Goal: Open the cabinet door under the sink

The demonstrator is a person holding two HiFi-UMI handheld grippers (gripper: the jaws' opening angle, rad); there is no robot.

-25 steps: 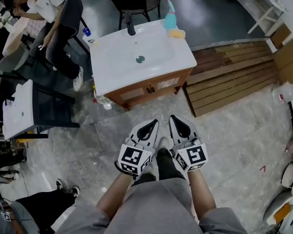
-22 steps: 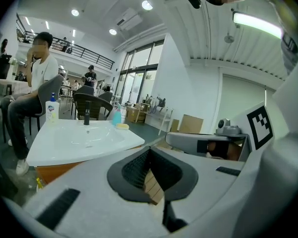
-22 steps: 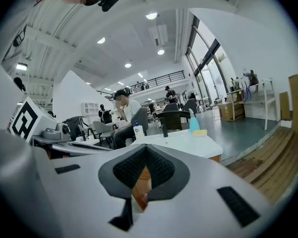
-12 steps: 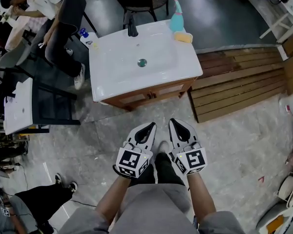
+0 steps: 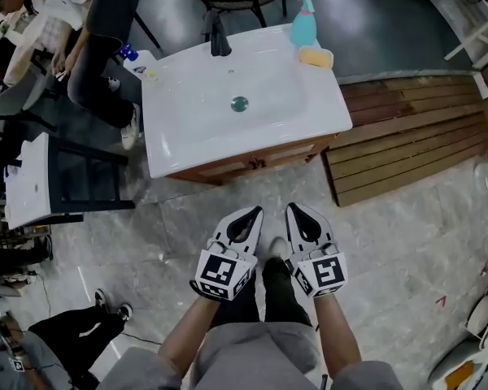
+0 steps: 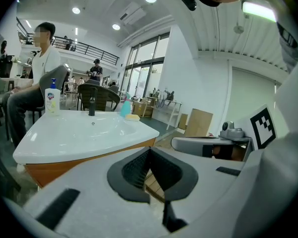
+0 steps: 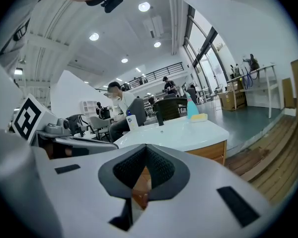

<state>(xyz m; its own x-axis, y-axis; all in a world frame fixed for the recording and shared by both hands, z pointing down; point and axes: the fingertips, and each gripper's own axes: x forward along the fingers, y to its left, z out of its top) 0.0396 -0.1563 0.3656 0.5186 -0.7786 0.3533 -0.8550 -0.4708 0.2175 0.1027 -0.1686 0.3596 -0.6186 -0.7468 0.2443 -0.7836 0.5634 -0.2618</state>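
Observation:
The white sink (image 5: 240, 96) tops a wooden cabinet (image 5: 228, 167) whose doors are closed, with small handles near the middle of its front. My left gripper (image 5: 248, 215) and right gripper (image 5: 302, 214) hang side by side over the floor, well short of the cabinet, both shut and holding nothing. In the left gripper view the shut left gripper (image 6: 150, 150) points at the sink (image 6: 79, 133) and the wooden cabinet (image 6: 54, 172) under it. In the right gripper view the right gripper (image 7: 145, 148) faces the sink (image 7: 174, 130) and the cabinet (image 7: 211, 152).
A black faucet (image 5: 218, 39), a teal spray bottle (image 5: 304, 19) and a yellow sponge (image 5: 315, 56) stand on the sink's back edge. A wooden pallet (image 5: 407, 136) lies to the right. A seated person (image 5: 89, 39) and a white table (image 5: 28, 189) are at the left.
The sink and cabinet have come closer and look larger in the head view. Both grippers stay side by side and shut, lower than before.

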